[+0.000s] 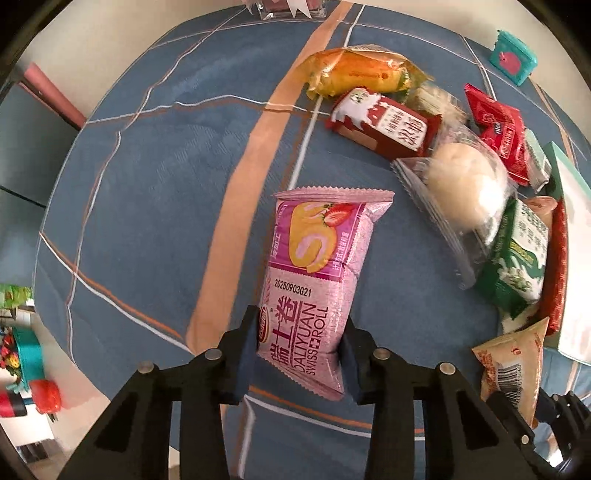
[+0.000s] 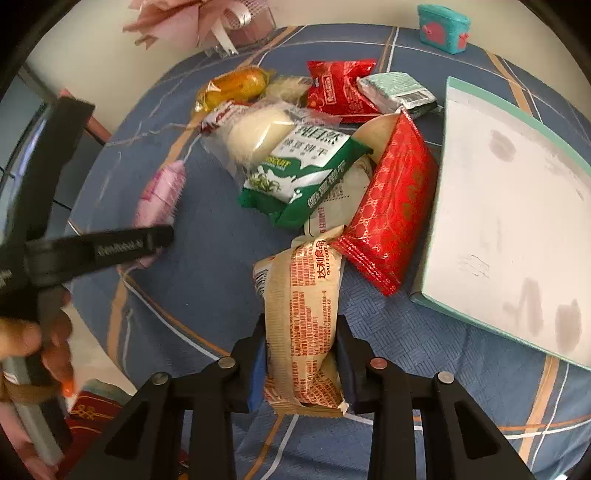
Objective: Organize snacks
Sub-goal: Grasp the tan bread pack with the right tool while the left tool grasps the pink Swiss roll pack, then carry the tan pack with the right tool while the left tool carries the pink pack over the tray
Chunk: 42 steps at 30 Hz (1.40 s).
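My left gripper (image 1: 300,354) is shut on the lower end of a pink Swiss roll packet (image 1: 314,266), which lies lengthwise over the blue tablecloth. My right gripper (image 2: 301,369) is shut on a tan snack packet (image 2: 303,314); the packet's near end sits between the pads. The tan packet (image 1: 511,369) shows at the lower right of the left wrist view. In the right wrist view the pink packet (image 2: 160,192) appears at the left, partly hidden behind the other gripper's black body (image 2: 92,247). A pile of snacks lies beyond: green packet (image 2: 306,177), red packet (image 2: 391,206), white bun (image 2: 255,133).
A white tray with a teal rim (image 2: 517,221) lies at the right. A teal box (image 2: 443,27) stands at the table's far edge, and a clear vase with pink ribbon (image 2: 236,22) at the back. Orange bread (image 1: 354,74), a brown-red carton (image 1: 384,122) and a red packet (image 1: 498,129) lie in the pile.
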Available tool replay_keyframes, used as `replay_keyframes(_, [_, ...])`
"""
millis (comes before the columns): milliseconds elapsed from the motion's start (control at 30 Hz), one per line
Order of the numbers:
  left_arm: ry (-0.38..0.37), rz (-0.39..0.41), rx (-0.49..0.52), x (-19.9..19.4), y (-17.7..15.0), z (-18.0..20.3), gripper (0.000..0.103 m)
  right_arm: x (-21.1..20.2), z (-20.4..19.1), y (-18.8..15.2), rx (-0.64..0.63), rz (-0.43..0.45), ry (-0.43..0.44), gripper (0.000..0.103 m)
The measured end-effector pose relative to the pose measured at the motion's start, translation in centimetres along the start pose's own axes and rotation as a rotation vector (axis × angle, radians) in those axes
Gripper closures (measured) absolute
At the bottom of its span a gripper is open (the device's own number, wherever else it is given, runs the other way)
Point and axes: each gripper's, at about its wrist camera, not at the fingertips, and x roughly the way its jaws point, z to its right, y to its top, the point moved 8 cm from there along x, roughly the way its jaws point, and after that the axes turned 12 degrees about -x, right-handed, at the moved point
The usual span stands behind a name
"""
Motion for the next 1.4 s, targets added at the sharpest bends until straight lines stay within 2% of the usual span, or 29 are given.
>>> replay_keyframes(200, [-0.004, 0.011, -0.016, -0.2, 0.0, -0.6, 0.062, -1.8, 0.6, 0.8, 0.021, 0.066, 0.062, 0.069])
replay_keyframes(500, [-0.041, 0.088, -0.067, -4.1, 0.7, 1.6, 0.062, -5.5, 2.1, 1.3, 0.069, 0.164, 0.104, 0.069])
replay_keyframes(733, [-0.054, 0.172, -0.058, -7.4, 0.1, 5.0, 0.062, -8.4, 5.4, 0.9, 0.138, 0.228, 0.049, 0.069])
replay_keyframes(767, [-0.059, 0.182, -0.056, -6.3, -0.6, 5.5, 0.062, -9.3, 5.7, 0.8, 0.144, 0.237, 0.030, 0.069])
replay_keyframes(900, [-0.084, 0.224, -0.017, -6.6, -1.6, 8.1, 0.062, -10.9, 8.5, 0.7, 0.181, 0.264, -0.064, 0.069])
replay_keyframes(1067, [-0.130, 0.267, 0.063, -7.7, -2.1, 11.7, 0.062, -11.4, 11.3, 0.6, 0.259, 0.270, -0.084, 0.069])
replay_keyframes(1400, [-0.215, 0.302, 0.142, -8.9, -2.5, 17.6, 0.062, -13.5, 17.9, 0.1, 0.420, 0.303, -0.142, 0.069])
